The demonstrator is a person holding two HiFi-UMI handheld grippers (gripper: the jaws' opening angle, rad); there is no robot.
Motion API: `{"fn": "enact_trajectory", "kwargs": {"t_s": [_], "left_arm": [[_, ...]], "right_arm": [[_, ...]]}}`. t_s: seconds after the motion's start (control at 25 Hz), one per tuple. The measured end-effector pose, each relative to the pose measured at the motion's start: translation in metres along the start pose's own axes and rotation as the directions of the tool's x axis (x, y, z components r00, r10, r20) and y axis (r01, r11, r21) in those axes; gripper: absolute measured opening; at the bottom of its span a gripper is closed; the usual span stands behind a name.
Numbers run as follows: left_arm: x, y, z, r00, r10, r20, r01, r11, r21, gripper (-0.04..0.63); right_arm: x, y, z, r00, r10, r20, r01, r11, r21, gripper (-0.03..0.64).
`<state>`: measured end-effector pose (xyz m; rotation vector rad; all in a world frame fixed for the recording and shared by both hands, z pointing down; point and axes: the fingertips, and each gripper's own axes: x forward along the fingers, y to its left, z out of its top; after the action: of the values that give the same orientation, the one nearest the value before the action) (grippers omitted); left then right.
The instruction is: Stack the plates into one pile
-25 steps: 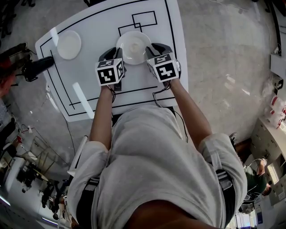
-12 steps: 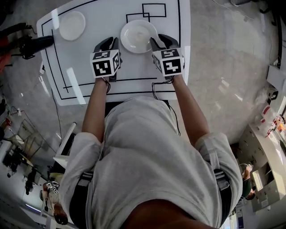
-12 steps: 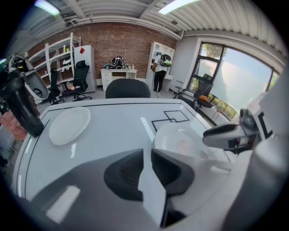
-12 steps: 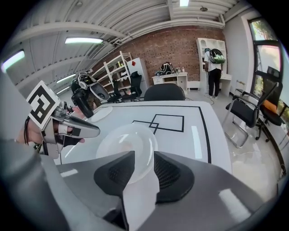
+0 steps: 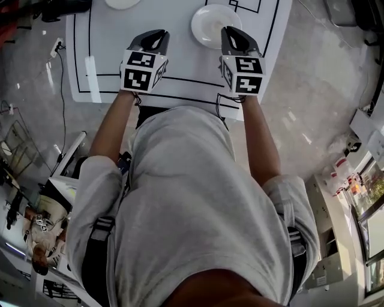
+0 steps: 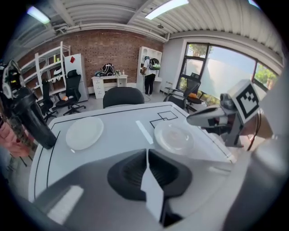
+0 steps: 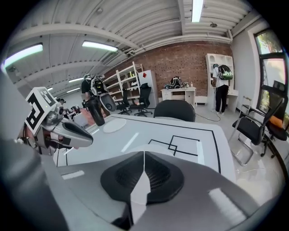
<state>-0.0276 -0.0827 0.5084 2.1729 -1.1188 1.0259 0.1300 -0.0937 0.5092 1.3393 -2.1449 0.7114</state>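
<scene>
Two plates, not yet piled. The near plate is laid flat on the white table, just beside the black outlined squares. The far plate is laid flat well apart from it, toward the table's far left corner, and is cut off by the frame edge in the head view. Both are shown whole in the left gripper view, right side up, with nothing on either.

The left gripper is empty: its jaws are closing and are seen all but pressed together in its own view, with nothing between them. The right gripper is the same, with its jaws closing, the seam nearly gone and nothing pinched. Neither plate is touched. Both tools are held clear above the table and tipped downward. The near plate is placed just ahead of and below the right tool's tip, and the left tool is held off to that plate's left.

Judgement: stacking is taken as not begun. A carry is needed because the plates are set so far apart, and the raised, empty tools are read as a transit pose, not a grip. The far plate is likelier to be fetched by the left tool, since it is on that side. The jaws must be spread before any rim can be taken. The rims look thin and glossy, so a shallow pinch is expected to slip. The carried plate should be lowered level so the pile isn't skewed.
</scene>
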Motion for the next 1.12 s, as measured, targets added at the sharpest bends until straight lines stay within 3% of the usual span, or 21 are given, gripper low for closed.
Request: {"fn": "enact_trajectory", "kwargs": {"t_s": [0.04,0.2,0.32,0.68,0.88,1.12], "left_arm": [[-0.007,0.002,-0.005,1.0,0.007,0.006,-0.007,1.0,-0.003,0.005],[-0.025,0.013,-0.01,0.998,0.029,0.049,-0.025,0.997,-0.079,0.003],[-0.035,0.026,-0.007,0.997,0.043,0.069,-0.038,0.997,-0.068,0.003],[-0.078,0.09,-0.04,0.994,0.087,0.07,-0.08,0.991,-0.104,0.003],[-0.09,0.097,-0.052,0.996,0.068,0.049,-0.065,0.996,-0.065,0.003],[-0.089,0.116,-0.059,0.997,0.07,0.043,-0.066,0.994,-0.09,0.003]], "right_arm": [[-0.001,0.011,-0.001,1.0,0.022,0.005,-0.022,1.0,-0.01,0.0],[0.001,0.044,0.004,0.995,0.099,-0.001,-0.099,0.993,-0.07,0.0],[0.005,0.066,0.021,0.992,0.126,0.03,-0.123,0.988,-0.097,0.0],[0.038,0.159,0.029,0.971,0.241,-0.009,-0.238,0.955,-0.178,0.0],[0.045,0.18,0.035,0.965,0.26,-0.015,-0.258,0.946,-0.195,0.0],[0.06,0.194,0.039,0.966,0.259,-0.026,-0.259,0.947,-0.188,0.0]]}}
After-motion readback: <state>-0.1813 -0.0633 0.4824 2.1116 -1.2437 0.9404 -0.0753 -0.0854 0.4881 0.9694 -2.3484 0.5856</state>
